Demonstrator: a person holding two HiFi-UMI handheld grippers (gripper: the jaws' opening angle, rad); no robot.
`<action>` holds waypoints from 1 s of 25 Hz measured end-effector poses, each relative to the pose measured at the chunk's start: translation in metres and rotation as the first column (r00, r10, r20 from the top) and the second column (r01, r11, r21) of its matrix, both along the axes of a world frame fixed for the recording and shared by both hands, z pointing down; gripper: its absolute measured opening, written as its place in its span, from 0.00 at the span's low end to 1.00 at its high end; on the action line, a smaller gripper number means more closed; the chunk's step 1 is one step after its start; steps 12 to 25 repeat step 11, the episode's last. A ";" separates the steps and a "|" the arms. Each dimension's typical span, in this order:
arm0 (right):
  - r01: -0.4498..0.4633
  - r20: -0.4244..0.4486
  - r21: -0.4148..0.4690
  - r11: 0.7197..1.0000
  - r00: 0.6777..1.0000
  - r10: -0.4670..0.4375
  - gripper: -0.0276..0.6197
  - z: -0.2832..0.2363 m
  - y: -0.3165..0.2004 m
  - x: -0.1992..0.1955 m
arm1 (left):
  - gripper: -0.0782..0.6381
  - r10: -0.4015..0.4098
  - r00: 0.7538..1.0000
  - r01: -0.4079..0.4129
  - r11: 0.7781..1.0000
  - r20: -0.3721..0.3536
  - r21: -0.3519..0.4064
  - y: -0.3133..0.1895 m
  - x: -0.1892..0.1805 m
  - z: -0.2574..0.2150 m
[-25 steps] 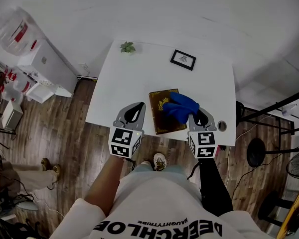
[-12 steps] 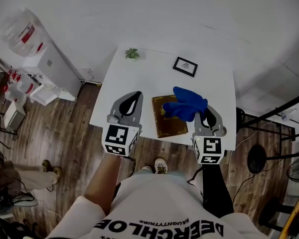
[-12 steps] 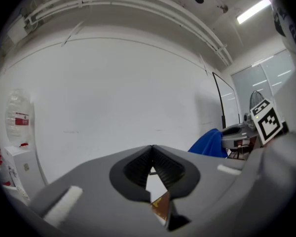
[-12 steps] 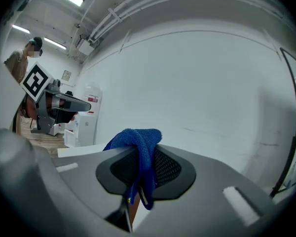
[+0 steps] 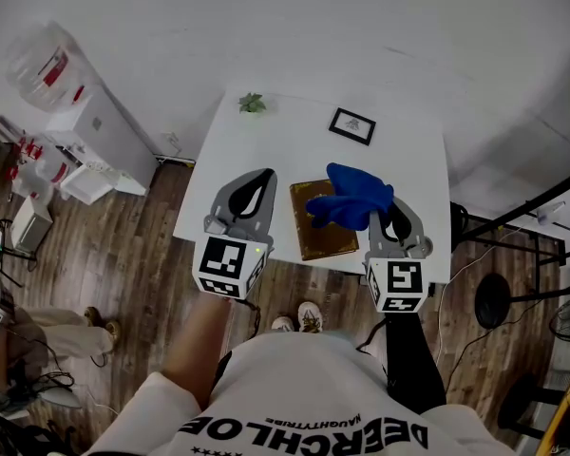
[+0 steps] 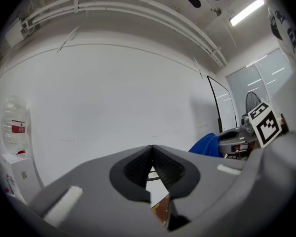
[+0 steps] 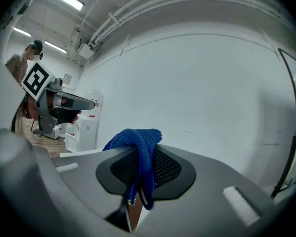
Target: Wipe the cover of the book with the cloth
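Note:
A brown book (image 5: 321, 228) with a gold emblem lies flat near the front edge of the white table (image 5: 256, 150). A blue cloth (image 5: 353, 196) hangs bunched from my right gripper (image 5: 384, 215), raised above the book's right part. That gripper is shut on the cloth (image 7: 140, 147), which drapes over its jaws. My left gripper (image 5: 251, 198) hovers left of the book, shut with nothing in it (image 6: 152, 154). A sliver of the book (image 6: 161, 212) shows under the left jaws.
A small framed picture (image 5: 352, 125) lies at the table's far side, and a little green plant (image 5: 252, 103) at its far left corner. White cabinets (image 5: 95, 131) stand left of the table. A black rack (image 5: 522, 217) and fan are on the right.
The right gripper has lifted the cloth up off the book's cover. Both grippers rose and drew slightly apart; the book has stayed where it was.

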State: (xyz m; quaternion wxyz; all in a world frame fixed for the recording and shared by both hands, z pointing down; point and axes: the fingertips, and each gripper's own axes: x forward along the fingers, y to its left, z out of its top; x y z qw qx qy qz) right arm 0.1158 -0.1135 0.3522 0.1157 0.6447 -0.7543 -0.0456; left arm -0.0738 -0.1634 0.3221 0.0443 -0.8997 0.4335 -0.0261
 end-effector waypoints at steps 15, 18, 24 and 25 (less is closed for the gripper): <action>-0.013 0.009 0.008 1.000 1.000 0.013 0.14 -0.003 0.004 -0.007 | 0.19 -0.003 1.000 0.003 1.000 -0.005 0.003 0.006 -0.014 -0.001; -0.013 0.009 0.008 1.000 1.000 0.013 0.14 -0.003 0.004 -0.007 | 0.19 -0.003 1.000 0.003 1.000 -0.005 0.003 0.006 -0.014 -0.001; -0.013 0.009 0.008 1.000 1.000 0.013 0.14 -0.003 0.004 -0.007 | 0.19 -0.003 1.000 0.003 1.000 -0.005 0.003 0.006 -0.014 -0.001; -0.013 0.009 0.008 1.000 1.000 0.013 0.14 -0.003 0.004 -0.007 | 0.19 -0.003 1.000 0.003 1.000 -0.005 0.003 0.006 -0.014 -0.001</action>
